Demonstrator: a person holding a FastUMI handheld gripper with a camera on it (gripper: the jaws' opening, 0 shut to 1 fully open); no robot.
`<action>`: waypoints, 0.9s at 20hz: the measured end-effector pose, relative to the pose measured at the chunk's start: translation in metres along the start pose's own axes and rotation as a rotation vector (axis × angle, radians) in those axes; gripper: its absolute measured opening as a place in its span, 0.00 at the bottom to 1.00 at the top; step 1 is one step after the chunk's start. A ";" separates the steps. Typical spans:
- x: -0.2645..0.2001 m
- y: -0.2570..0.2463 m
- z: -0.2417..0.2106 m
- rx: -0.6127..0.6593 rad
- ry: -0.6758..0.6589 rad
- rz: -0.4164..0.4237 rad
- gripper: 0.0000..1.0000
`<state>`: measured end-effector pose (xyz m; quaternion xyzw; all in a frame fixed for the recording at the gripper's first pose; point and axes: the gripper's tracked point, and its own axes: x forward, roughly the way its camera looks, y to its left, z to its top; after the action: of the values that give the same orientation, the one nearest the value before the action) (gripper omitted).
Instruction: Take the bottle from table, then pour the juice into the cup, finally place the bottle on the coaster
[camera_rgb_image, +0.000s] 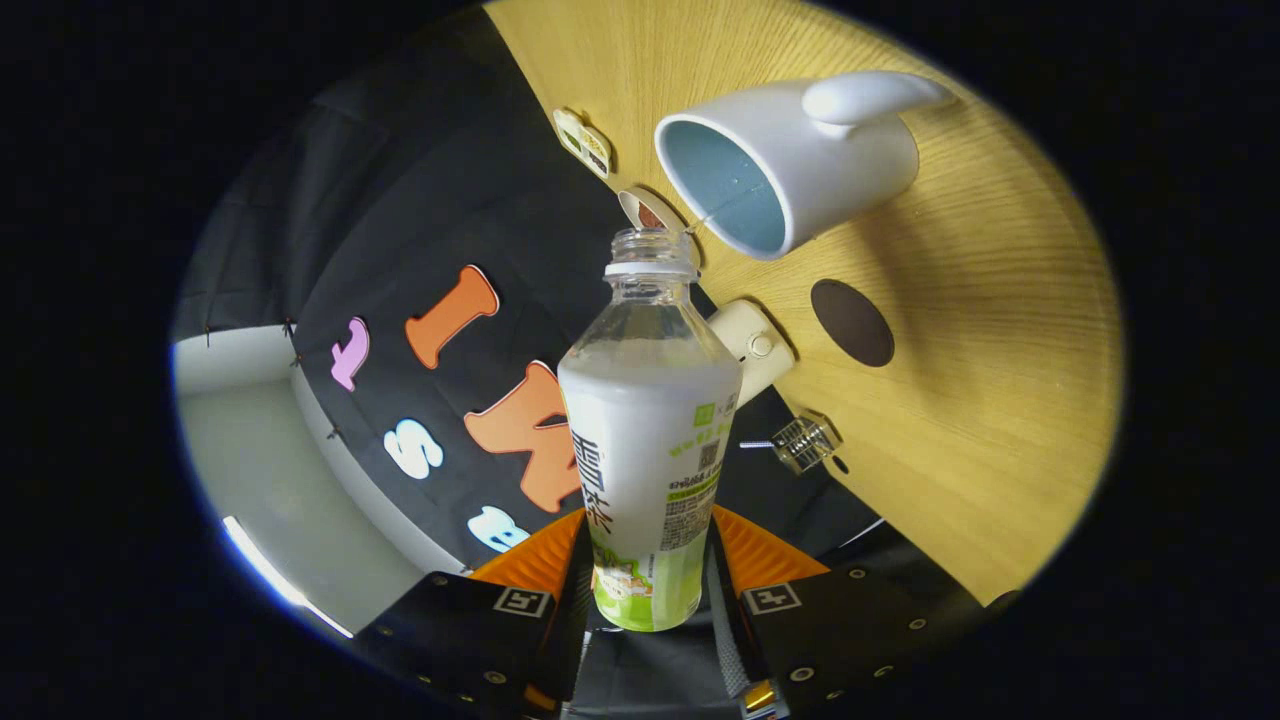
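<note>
Pouring is where we are: in the gripper view the gripper (648, 570) is clamped on the bottle (650, 440), both fingers pressing its lower body from either side, so the pickup from the table (980, 400) looks done. We have the whole rig rolled hard over, the wooden table standing up beside the bottle. The uncapped bottle mouth sits just beside the rim of the white cup (790, 160), and a thin thread of liquid seems to run from the mouth across to the cup's blue inside. We can't tell how much has gone in; the bottle's lower part is behind its label and its clear shoulder looks empty. The dark round coaster (852, 322) lies on the table near the cup, bare. Left for us, as we judge it: finish the pour, level the bottle, then set it down on the coaster.
</note>
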<state>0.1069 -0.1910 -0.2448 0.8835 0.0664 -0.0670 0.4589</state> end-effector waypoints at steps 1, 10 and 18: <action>0.001 -0.008 0.002 -0.035 -0.005 -0.022 0.55; -0.001 -0.029 0.021 -0.405 -0.075 -0.096 0.55; 0.000 0.025 0.015 -0.839 -0.173 0.023 0.55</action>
<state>0.1102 -0.2175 -0.2335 0.6120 0.0394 -0.1029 0.7832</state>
